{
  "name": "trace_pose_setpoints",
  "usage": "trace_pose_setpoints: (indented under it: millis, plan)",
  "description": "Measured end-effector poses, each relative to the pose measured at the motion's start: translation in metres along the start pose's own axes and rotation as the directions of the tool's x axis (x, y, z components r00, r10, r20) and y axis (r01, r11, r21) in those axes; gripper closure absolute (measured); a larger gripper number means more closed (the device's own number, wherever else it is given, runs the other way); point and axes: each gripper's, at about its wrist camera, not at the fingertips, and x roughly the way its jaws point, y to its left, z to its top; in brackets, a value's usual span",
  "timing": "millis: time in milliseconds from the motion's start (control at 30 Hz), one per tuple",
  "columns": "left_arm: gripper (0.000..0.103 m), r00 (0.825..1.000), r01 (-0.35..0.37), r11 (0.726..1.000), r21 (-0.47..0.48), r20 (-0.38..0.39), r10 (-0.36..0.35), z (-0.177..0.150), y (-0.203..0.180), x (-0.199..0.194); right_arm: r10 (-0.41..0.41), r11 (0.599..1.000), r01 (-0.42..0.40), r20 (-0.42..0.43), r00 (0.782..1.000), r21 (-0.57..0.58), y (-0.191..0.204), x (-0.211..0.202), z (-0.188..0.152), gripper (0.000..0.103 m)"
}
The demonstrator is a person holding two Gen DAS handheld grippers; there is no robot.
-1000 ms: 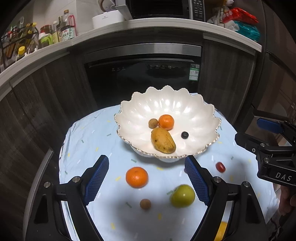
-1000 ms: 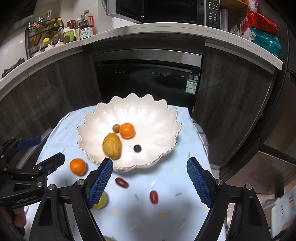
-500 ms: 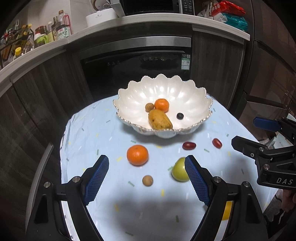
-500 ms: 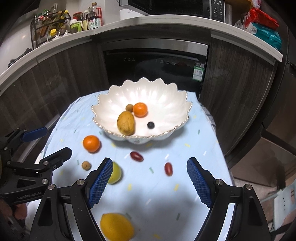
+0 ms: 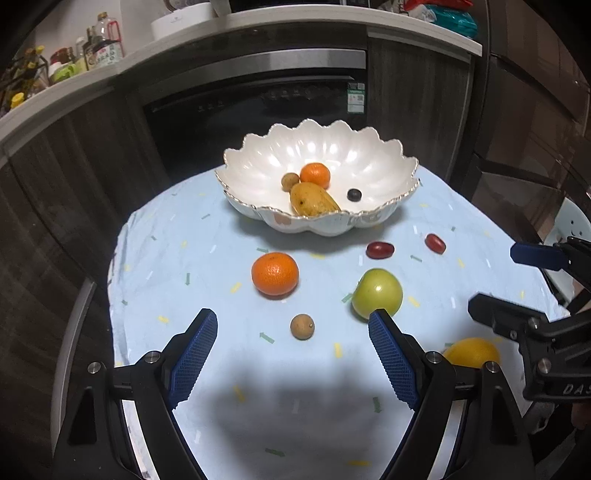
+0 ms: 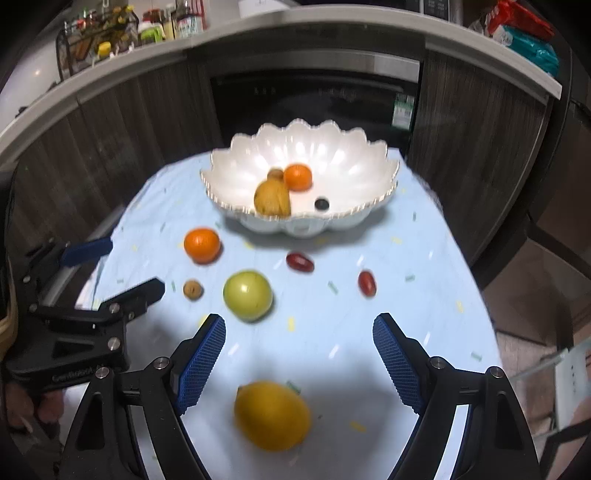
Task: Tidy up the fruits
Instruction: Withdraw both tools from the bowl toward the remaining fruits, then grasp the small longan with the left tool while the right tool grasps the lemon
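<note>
Over the preceding second both views had drawn back from the white scalloped bowl [image 5: 317, 173], so that the near fruit, cut off before, came fully into sight; no fruit had been moved and nothing had been picked up. The left gripper [image 5: 291, 354] was held wide open and empty above the blue-clothed counter [image 5: 166, 258], with the small brown fruit [image 5: 302, 326] lying just ahead of its jaws. The right gripper [image 6: 299, 354] was likewise spread open and empty, the lemon [image 6: 272, 415] lying between and below its jaws but untouched. It was judged that a pick was being lined up, not yet begun.

In the bowl a mango [image 5: 313, 201], an orange [image 5: 315, 174], a small brown fruit and a dark berry [image 5: 354, 194] were already gathered. Still loose on the cloth were the second orange [image 5: 274, 273], the green apple [image 5: 377, 298] and two red oval fruits [image 5: 380, 250], [image 5: 434, 243].

The apple sat just beside the left gripper's right-hand finger and could be nudged. The two grippers were close together, so crowding was a risk. Dark cabinets, an oven front [image 5: 258, 107] and a bottle-laden worktop [image 6: 122, 29] stood behind, well clear.
</note>
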Motion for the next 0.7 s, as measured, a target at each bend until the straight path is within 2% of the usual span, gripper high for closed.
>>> trace_pose_setpoints:
  millis: [233,467,700]
  plan:
    - [0.019,0.997,0.081,0.997,0.019,-0.016,-0.081,-0.005,0.008,0.019,-0.020,0.998,0.028,-0.113,0.993,0.064,0.009,0.010,-0.013,0.020]
    - [0.022,0.991,0.129,0.991,0.025,-0.024,-0.129,-0.008,0.016,0.036,-0.018,0.990,0.051,-0.238,0.971,0.134,0.014,0.026,-0.025,0.020]
    - [0.027,0.985,0.171,0.985,0.039,-0.040,-0.169,-0.014,0.022,0.054,-0.061,0.984,0.109,-0.305,0.950,0.142,0.018,0.041,-0.030,0.020]
